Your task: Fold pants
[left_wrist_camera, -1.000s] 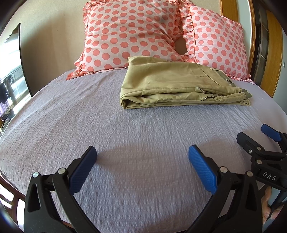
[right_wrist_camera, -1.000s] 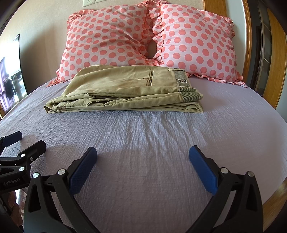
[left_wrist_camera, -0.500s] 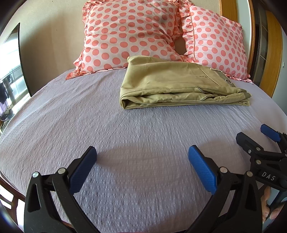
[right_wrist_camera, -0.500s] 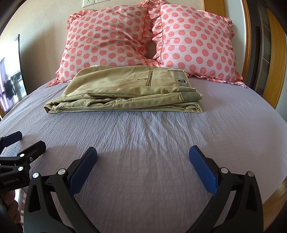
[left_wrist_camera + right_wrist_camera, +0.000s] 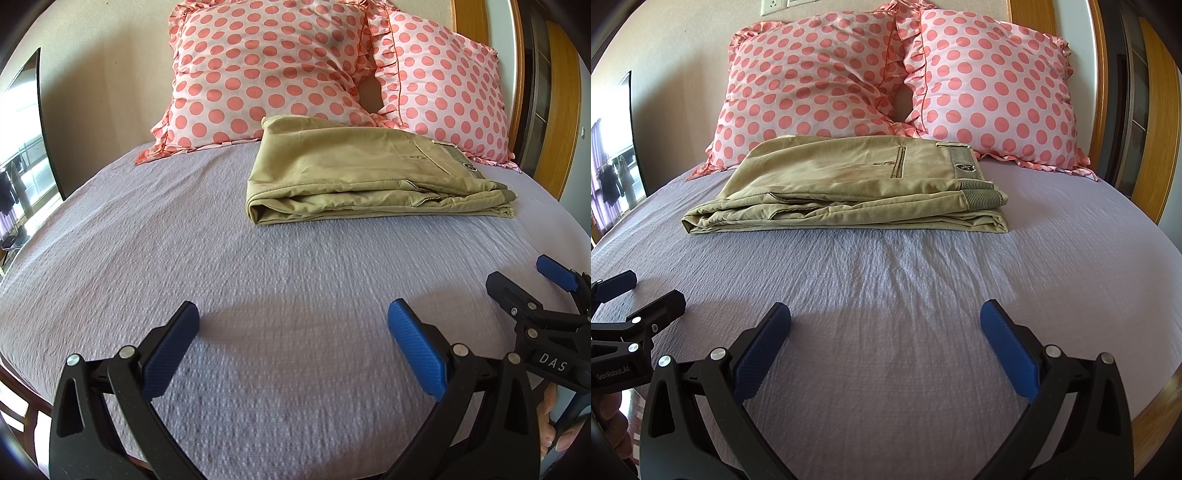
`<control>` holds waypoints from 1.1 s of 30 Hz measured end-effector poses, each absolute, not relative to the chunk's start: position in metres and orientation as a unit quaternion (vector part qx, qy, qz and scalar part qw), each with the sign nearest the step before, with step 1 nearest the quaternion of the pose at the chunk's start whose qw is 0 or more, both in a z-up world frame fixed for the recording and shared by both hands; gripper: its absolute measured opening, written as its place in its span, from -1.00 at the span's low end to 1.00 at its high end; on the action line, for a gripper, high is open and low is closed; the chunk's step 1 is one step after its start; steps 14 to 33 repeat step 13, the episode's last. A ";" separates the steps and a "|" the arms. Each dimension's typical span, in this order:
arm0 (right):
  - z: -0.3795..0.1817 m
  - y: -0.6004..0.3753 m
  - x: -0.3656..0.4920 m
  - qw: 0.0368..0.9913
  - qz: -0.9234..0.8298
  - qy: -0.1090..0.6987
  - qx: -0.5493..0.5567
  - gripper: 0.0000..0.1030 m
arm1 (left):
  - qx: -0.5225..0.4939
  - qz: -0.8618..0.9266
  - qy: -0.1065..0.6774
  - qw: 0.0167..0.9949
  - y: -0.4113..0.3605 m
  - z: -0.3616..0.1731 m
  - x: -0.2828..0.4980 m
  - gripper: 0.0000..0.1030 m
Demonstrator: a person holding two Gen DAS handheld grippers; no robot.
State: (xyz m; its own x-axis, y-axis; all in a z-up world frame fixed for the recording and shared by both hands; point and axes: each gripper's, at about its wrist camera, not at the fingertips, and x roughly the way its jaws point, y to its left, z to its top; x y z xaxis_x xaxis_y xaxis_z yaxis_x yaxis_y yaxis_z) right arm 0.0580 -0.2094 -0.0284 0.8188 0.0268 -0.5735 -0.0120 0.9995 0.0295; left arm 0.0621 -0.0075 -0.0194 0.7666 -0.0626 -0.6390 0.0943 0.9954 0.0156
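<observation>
**Khaki pants folded at head of bed, both grippers spread wide & empty**

Khaki pants (image 5: 846,188) lie folded in a flat stack on the lilac bedspread (image 5: 905,295), near the head edge of the bed, just in front of 2 pink polka-dot pillows (image 5: 812,85) w/ frilled trim. Far edge of the stack touches the pillows' lower edge. Waistband & back pocket face up, toward the bed's right side; folded end points left.

Left gripper (image 5: 293,325): jaws wide apart, nothing btwn the blue pads (image 5: 168,354), held over the bedspread near the foot edge, well apart from the pants. Right gripper (image 5: 886,326): same, jaws wide apart, nothing held, over the foot-edge area, also well apart from the pants. The 2 grippers sit side by side; each shows at the edge of the other's view.

Wooden bed frame (image 5: 1156,402) shows at the right edge; wall socket (image 5: 774,5) above the pillows.
</observation>
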 end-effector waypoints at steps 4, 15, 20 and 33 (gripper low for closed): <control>-0.029 -0.210 0.058 0.954 0.010 0.301 0.012 0.97 | 0.023 -0.041 0.339 0.939 -0.008 -0.019 0.062 0.97; -0.029 -0.210 0.058 0.954 0.011 0.301 0.012 0.97 | 0.024 -0.043 0.335 0.941 -0.009 -0.020 0.060 0.97; -0.029 -0.210 0.058 0.954 0.011 0.301 0.012 0.97 | 0.024 -0.043 0.335 0.941 -0.009 -0.020 0.060 0.97; -0.029 -0.210 0.058 0.954 0.011 0.301 0.012 0.97 | 0.024 -0.043 0.335 0.941 -0.009 -0.020 0.060 0.97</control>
